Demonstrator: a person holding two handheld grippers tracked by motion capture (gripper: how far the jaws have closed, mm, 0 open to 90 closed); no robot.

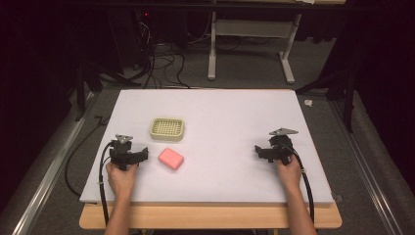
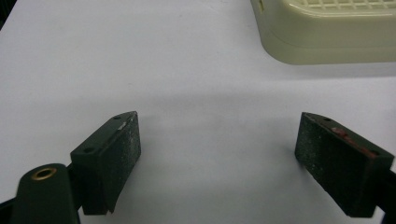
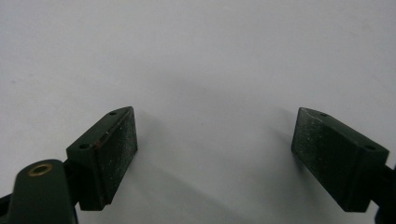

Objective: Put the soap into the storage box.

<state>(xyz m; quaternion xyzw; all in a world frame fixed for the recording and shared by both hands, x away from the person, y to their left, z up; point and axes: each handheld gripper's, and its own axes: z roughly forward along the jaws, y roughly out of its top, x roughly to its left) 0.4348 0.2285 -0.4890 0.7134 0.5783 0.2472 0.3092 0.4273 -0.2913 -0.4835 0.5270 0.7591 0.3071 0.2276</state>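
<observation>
- Left gripper [image 1: 128, 152] at lower left of the high view, jaws spread wide in its own view [image 2: 217, 154], grasping nothing.
- Right gripper [image 1: 274, 149] at lower right, jaws likewise released [image 3: 215, 154] over bare white table [image 1: 230, 122].
- Pink soap [image 1: 171, 158] lay just right of the left gripper, apart from it.
- Cream soap dish [image 1: 167, 129] sat above the soap; cut off at upper right in the left gripper view [image 2: 327, 32].

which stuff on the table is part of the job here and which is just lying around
Part of the job:
- pink rectangular soap bar, nearest the left gripper
- cream plastic soap dish with a grid top, just behind the bar
- both grippers, jaws open; right gripper over bare white table cover

Lying about:
- small white scrap off the table's far right corner
- black cables on the floor behind
</observation>
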